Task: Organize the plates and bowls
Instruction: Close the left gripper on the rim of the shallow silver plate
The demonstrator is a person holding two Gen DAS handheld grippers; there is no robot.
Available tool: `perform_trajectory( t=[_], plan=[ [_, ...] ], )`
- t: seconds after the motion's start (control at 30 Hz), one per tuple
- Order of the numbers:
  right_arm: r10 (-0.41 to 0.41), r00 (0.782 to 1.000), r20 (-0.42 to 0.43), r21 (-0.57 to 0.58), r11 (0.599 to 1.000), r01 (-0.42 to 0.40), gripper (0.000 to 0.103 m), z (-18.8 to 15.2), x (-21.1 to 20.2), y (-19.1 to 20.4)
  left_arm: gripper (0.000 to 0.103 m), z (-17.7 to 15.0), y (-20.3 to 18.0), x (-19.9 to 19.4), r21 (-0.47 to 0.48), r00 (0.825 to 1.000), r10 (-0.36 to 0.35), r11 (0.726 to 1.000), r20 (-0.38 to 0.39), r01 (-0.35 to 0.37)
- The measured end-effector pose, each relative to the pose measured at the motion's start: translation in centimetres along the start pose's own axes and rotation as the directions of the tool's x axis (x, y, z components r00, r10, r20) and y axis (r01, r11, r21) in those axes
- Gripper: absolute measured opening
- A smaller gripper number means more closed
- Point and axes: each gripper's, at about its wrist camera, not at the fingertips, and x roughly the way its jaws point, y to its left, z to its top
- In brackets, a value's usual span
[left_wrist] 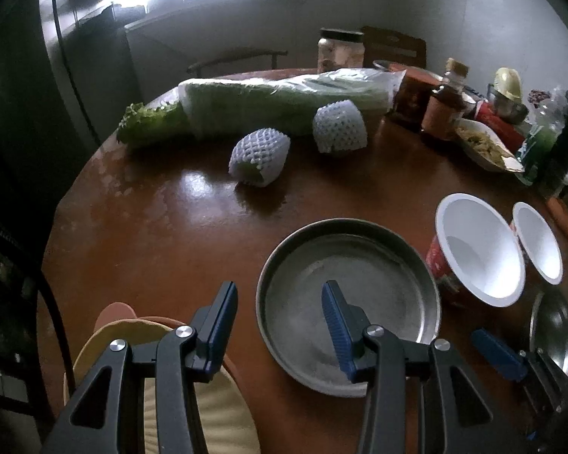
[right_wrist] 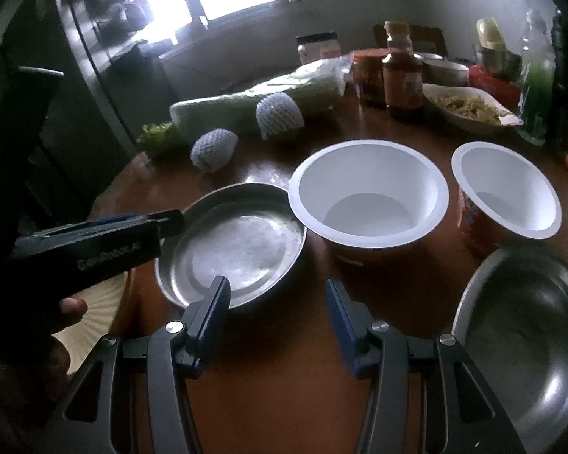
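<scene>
- Bare table (right_wrist: pixel 276 389) lies open under my right gripper (right_wrist: pixel 278 302).
- Ahead, the two paper bowls (right_wrist: pixel 367 193) stand close together, almost touching the steel pan (right_wrist: pixel 238 242).
- My left gripper (right_wrist: pixel 94 234) crosses the pan's left rim.

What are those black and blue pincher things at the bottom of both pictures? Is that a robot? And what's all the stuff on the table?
No robot. A person holds one grabbing tool in each hand, and each tool has a camera looking along its two fingers. One picture is from the left gripper, the other from the right gripper. Both are open and hold nothing.

On the brown table lie a metal plate, two white paper bowls side by side, a metal bowl and a cream plate. Farther back are a bagged cabbage, two fruits in foam nets and some jars.
</scene>
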Motion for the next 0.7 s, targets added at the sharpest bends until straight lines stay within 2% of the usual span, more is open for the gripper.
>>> perform_trajectory(
  t=[0.5,0.67,0.7],
  plan=[
    [-0.009,0.999,-0.048,0.028,1.0,0.011,0.054,0.7,3.1,-0.7,0.046,0.2,0.2,3.0,-0.011,0.997,0.024,1.0,-0.073,-0.024],
    [-0.002,0.999,-0.042,0.022,1.0,0.003,0.054,1.0,3.5,-0.6,0.045,0.0,0.1,3.8,-0.01,0.996,-0.006,1.0,-0.089,0.005],
    [-0.002,0.999,-0.04,0.019,1.0,0.003,0.052,1.0,3.6,-0.6,0.042,0.0,0.1,3.9,-0.009,0.996,-0.012,1.0,-0.089,0.011]
  ],
)
